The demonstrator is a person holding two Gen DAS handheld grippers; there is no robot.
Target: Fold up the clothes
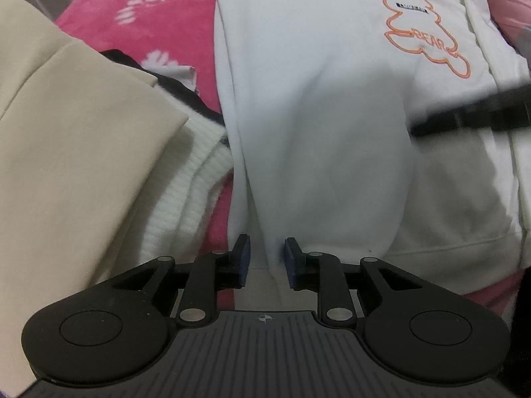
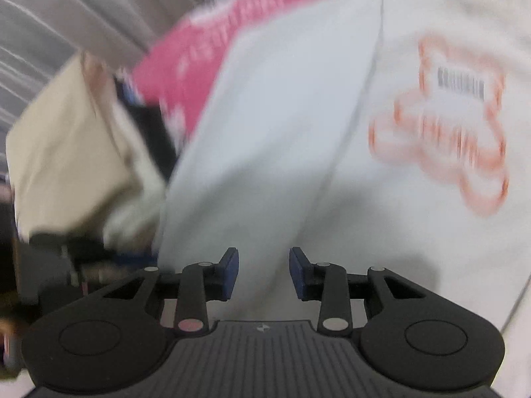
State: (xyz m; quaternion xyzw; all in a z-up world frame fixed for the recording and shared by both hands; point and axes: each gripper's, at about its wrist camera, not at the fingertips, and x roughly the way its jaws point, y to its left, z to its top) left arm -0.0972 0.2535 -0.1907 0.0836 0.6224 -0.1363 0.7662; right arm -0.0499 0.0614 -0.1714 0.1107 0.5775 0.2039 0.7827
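Pink floral blanket point(image 1: 159, 16) carries a white bear-print sweatshirt point(image 1: 315, 116) beside beige folded clothes point(image 1: 66, 132) — left gripper point(image 1: 267, 258) and right gripper point(image 2: 264, 272) jaws apart, pressing nothing.

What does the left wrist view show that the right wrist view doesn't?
Left wrist only: a white ribbed knit beside the beige garment, sharp BEAR lettering, and the right gripper's dark arm crossing the sweatshirt. Right wrist only: pale ridged background upper left; the picture is blurred. Both: white sweatshirt with orange bear outline, pink floral blanket, beige garment; left gripper and right gripper open, pads apart.
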